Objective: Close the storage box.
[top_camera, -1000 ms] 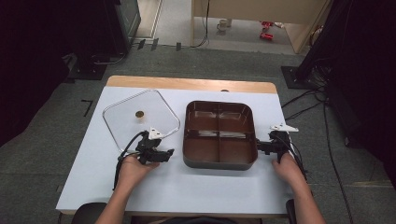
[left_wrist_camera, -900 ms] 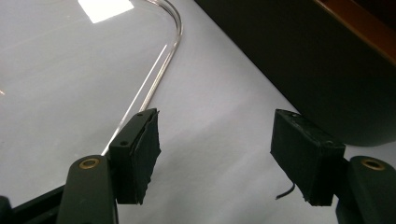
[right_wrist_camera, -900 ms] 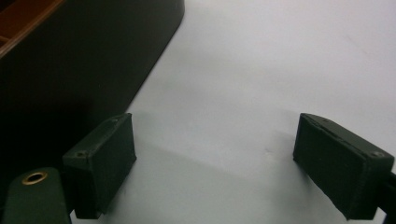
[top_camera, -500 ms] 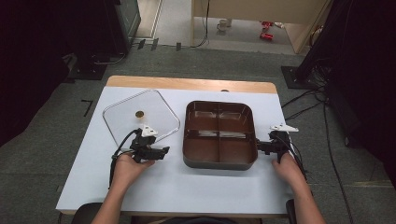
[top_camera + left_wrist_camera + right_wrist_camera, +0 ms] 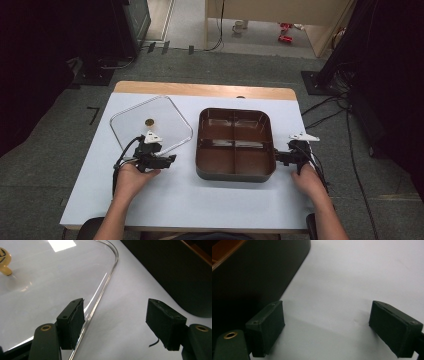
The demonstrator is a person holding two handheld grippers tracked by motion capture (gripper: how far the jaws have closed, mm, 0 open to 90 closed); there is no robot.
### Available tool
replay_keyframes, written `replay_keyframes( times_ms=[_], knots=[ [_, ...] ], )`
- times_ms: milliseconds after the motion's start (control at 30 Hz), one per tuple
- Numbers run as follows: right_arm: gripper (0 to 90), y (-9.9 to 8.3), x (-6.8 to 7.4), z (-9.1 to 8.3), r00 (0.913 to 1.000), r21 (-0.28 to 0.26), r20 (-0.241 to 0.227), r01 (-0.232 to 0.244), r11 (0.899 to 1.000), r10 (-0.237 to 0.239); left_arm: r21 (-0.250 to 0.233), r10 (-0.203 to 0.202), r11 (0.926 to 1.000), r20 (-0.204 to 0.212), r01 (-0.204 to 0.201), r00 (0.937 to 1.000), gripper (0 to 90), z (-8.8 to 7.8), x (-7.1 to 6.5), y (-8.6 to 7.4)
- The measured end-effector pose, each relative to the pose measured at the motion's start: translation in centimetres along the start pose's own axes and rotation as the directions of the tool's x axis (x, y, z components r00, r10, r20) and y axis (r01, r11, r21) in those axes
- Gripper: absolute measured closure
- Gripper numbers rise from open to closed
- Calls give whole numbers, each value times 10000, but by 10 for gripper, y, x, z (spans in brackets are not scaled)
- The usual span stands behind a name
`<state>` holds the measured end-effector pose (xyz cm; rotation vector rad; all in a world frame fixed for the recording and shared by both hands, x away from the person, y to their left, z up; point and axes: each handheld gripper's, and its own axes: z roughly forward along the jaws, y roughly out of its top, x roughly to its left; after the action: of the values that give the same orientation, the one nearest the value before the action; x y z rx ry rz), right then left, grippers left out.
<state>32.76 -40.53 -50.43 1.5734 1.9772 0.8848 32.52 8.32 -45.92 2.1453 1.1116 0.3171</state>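
A clear square lid (image 5: 159, 131) with a gold knob (image 5: 149, 121) lies flat on the white table (image 5: 200, 200), left of a dark brown four-compartment tray (image 5: 235, 142). My left gripper (image 5: 170, 160) is at the lid's near right corner, pointing toward the tray. In the left gripper view its jaws (image 5: 116, 305) are open. The lid's rim (image 5: 100, 293) runs just past the left pad, the knob (image 5: 4, 261) is at far left and the tray wall (image 5: 175, 270) at upper right. My right gripper (image 5: 277, 157) is open at the tray's right side, with bare table between its jaws (image 5: 327, 305) and the tray wall (image 5: 249, 270) to their left.
A wooden strip (image 5: 200, 90) runs along the table's far edge. Cables (image 5: 325, 112) lie on the grey floor to the right. Dark equipment stands at both sides of the room. The near part of the table is bare white.
My left hand has slid a little to the left, away from the tray and along the lid's near corner. The right hand, tray and lid have stayed put.
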Motion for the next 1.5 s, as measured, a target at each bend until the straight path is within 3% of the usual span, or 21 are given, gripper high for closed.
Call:
replay_keyframes(
  times_ms=[467,600,1500],
  knots=[
    [124,0,0,0,10000,0,3,10,10000,-10,-215,-413,9989,-240,408,9989,317,-5,23,10],
    [124,0,0,0,10000,0,2,9,10000,-9,-249,-550,9982,-144,546,9984,315,-6,31,16],
    [124,0,0,0,10000,-1,2,15,10000,-15,-366,-510,9981,-203,502,9985,326,-4,57,47]
  ],
)
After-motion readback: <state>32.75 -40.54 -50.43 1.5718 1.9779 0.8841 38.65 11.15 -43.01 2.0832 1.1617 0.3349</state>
